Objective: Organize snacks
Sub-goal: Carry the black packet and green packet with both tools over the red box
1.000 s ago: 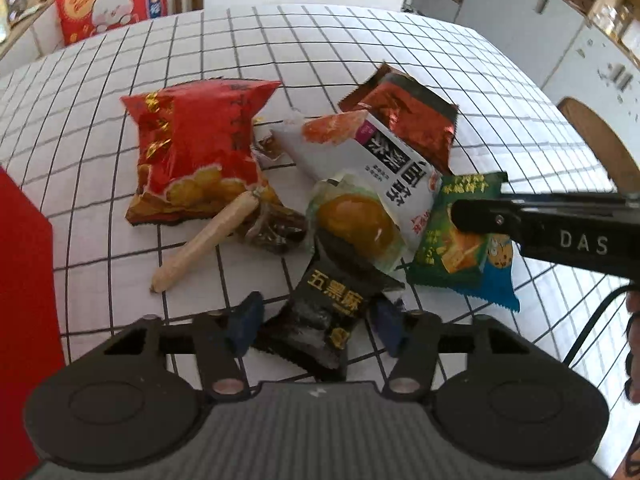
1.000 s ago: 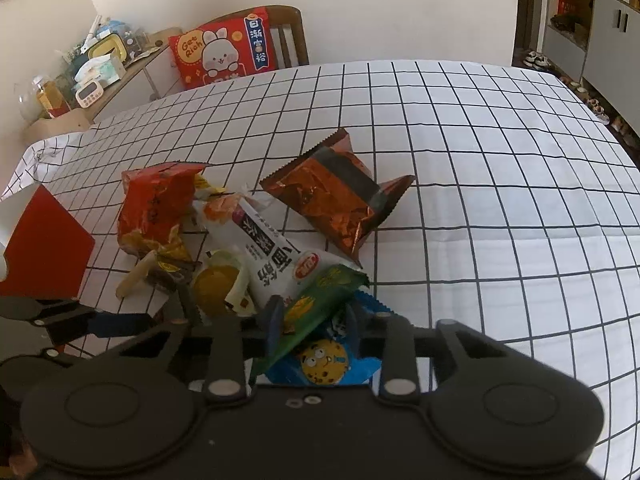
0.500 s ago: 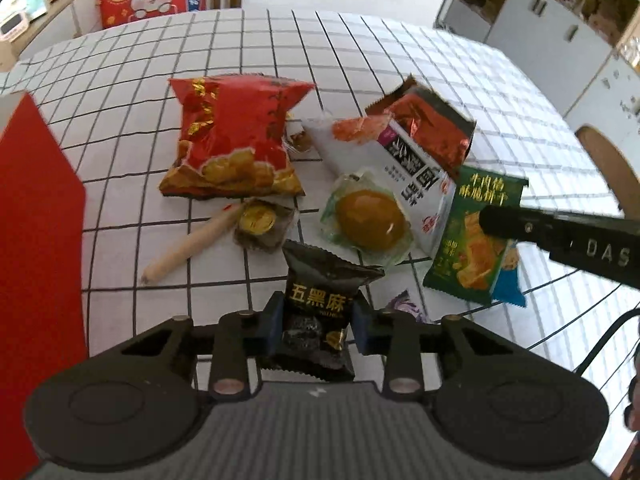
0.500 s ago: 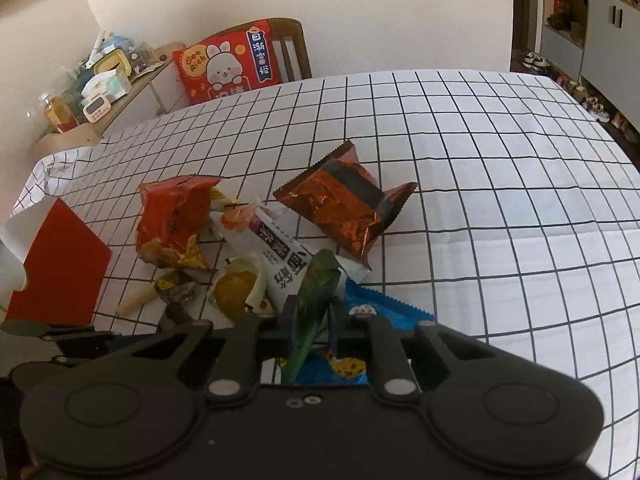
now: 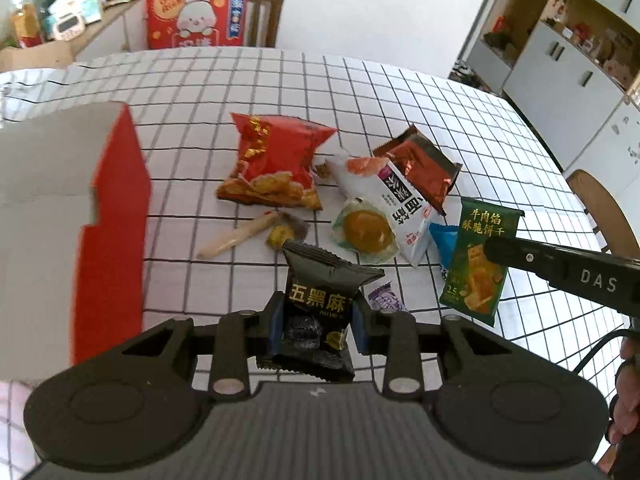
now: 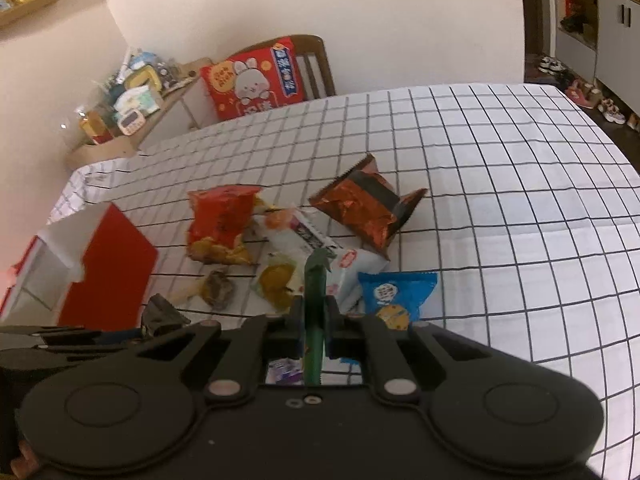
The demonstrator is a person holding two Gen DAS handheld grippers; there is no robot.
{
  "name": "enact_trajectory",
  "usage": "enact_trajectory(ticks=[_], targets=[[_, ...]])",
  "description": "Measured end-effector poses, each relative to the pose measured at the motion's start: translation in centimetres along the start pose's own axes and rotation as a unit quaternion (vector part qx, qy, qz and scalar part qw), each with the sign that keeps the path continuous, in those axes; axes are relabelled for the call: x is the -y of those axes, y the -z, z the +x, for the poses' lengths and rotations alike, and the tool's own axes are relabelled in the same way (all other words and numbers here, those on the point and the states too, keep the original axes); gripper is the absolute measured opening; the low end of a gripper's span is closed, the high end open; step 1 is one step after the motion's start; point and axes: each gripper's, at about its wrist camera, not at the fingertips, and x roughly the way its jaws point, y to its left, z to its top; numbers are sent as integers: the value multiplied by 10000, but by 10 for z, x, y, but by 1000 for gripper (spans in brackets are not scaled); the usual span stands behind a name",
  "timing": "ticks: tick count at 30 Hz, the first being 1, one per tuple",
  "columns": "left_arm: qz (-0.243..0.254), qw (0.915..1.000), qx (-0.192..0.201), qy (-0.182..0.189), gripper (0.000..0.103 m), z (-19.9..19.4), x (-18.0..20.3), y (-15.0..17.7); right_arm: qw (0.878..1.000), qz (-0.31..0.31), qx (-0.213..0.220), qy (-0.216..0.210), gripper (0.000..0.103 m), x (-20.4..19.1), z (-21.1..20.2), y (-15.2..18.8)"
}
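My left gripper [image 5: 318,322] is shut on a black snack packet [image 5: 320,300] and holds it above the checked table. My right gripper [image 6: 314,330] is shut on a green biscuit packet [image 6: 315,304], seen edge-on; in the left wrist view the green packet [image 5: 478,264] hangs from the right gripper's finger. A red-and-white box [image 5: 108,216] stands open at the left; it also shows in the right wrist view [image 6: 108,268]. On the table lie a red chip bag [image 5: 276,164], a white packet [image 5: 390,200], a copper packet [image 5: 420,164], a yellow cake [image 5: 366,232], and a blue packet [image 6: 394,294].
A thin sausage stick [image 5: 236,236] and a small wrapped sweet [image 5: 286,232] lie in front of the red bag. A small purple sachet [image 5: 384,298] lies under my grippers. A chair with a red rabbit cushion [image 5: 196,16] stands at the far edge. Cabinets [image 5: 560,60] stand on the right.
Both grippers have risen and pulled back with their packets lifted off the pile. The green packet has turned edge-on in the right gripper. The red box has come further into view.
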Motion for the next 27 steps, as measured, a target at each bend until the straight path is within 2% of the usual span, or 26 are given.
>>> enact_trajectory(ticks=[6, 14, 19, 27], targets=[[-48, 9993, 107, -342, 33, -36, -5, 5, 9992, -128, 62, -365, 8, -19, -26, -3], [-381, 9975, 290, -519, 33, -77, -33, 9, 9952, -401, 90, -887, 8, -59, -44, -15], [-647, 9951, 388, -639, 33, -97, -59, 7, 9909, -609, 83, -1194, 8, -91, -45, -23], [-859, 9894, 519, -1047, 33, -115, -103, 0, 9834, -951, -23, -1546, 8, -152, -26, -34]])
